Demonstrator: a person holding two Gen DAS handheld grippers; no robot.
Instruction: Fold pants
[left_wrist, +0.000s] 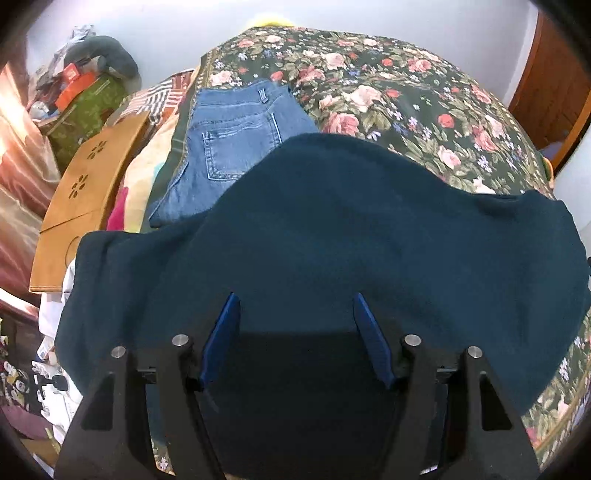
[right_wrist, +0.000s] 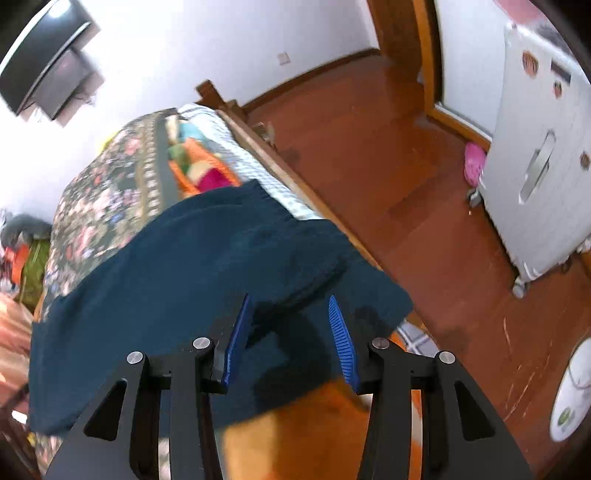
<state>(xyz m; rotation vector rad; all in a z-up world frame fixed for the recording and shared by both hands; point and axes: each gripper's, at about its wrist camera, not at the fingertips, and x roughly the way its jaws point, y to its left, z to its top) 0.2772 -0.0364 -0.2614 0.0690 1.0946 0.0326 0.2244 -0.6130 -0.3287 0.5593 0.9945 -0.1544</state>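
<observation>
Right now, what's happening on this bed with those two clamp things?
A person holds a two-finger gripper in each hand and is folding dark teal pants spread on a floral bedspread. The left gripper hangs open over the cloth, gripping nothing. The right gripper is open too, at the pants' bunched edge near the side of the bed. A folded pair of blue jeans lies beyond the teal pants.
</observation>
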